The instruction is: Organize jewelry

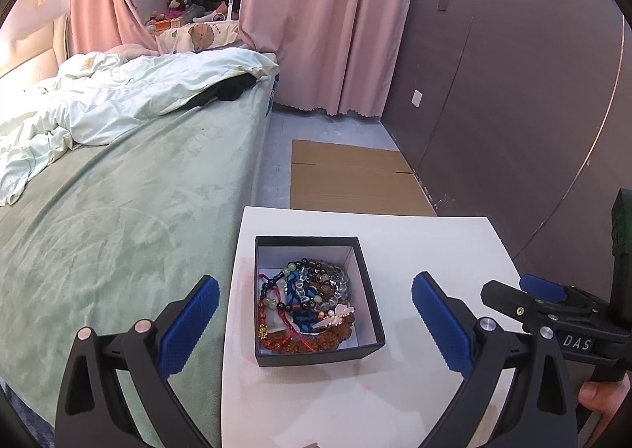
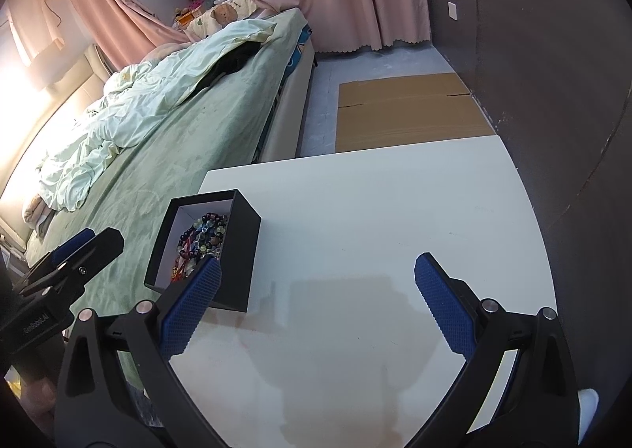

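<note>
Bed: a wide bed (image 1: 118,219) covered in a pale green velvety sheet was seen on the left, with a crumpled mint-white duvet (image 1: 118,100) heaped toward its far end.
Curtains: long pink fabric curtains (image 1: 328,25) were hung behind the bed and reached down to the grey floor.
Left tongs: the black left tongs with blue ribbed pads (image 1: 316,325) were held spread wide apart and empty, hovering over the near edge of the bench, with the box framed between the two pads in the left wrist view.
Bench: a white, smooth-topped bench (image 1: 414,250) was set just beside the bed; faint reddish smears were visible on its near surface.
Box: a square black cardboard box with a white lining (image 1: 316,357), lidless, was placed on the left part of the bench, near the edge facing the bed.
Jewelry: a tangled heap of beaded bracelets, red cords and blue strands (image 1: 308,302) was lying inside the box, filling most of its floor.
Cardboard: a flattened brown cardboard sheet (image 1: 355,179) was laid on the floor beyond the bench, along the dark wall.
Right tongs: the matching right tongs (image 2: 316,305) were likewise held wide open with nothing between the pads, over bare bench to the right of the box; the left pad overlapped the box's near corner in the right wrist view.
</note>
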`<state>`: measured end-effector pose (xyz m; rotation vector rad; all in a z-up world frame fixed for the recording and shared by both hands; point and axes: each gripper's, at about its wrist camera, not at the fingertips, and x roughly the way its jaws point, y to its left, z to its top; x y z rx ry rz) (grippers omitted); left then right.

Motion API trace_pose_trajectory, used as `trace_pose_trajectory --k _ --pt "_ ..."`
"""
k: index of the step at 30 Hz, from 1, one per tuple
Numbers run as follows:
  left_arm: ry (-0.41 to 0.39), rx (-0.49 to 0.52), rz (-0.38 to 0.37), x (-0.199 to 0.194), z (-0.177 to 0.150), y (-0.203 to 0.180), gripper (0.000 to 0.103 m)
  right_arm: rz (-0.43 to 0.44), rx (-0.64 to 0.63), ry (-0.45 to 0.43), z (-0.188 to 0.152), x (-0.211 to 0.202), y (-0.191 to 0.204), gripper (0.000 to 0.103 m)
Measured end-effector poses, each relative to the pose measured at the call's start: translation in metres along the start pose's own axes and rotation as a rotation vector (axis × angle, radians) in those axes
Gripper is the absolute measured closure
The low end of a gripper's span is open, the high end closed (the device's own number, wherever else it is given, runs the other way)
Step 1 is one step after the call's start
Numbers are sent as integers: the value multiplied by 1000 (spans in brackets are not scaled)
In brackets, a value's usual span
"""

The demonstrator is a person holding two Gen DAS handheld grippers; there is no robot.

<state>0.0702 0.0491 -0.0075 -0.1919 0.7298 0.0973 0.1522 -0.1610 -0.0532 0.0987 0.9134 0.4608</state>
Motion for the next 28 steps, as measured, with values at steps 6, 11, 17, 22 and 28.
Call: trace_pose_trajectory --k 6,11,17,22,28 --pt "0 2 2 -1 -1 0 8 -2 -3 -1 -1 -4 -2 5" --pt "2 5 -2 -3 -2 1 8 -1 -3 0 -1 -4 -1 5" --pt "-5 7 -1 -5 -3 1 8 -2 -3 0 -1 -5 -1 5" --pt "6 5 -9 -2 0 -1 8 -3 -2 0 -2 -6 -2 5" --pt "15 19 -4 1 -1 -4 8 -1 -2 0 -2 -6 -2 5"
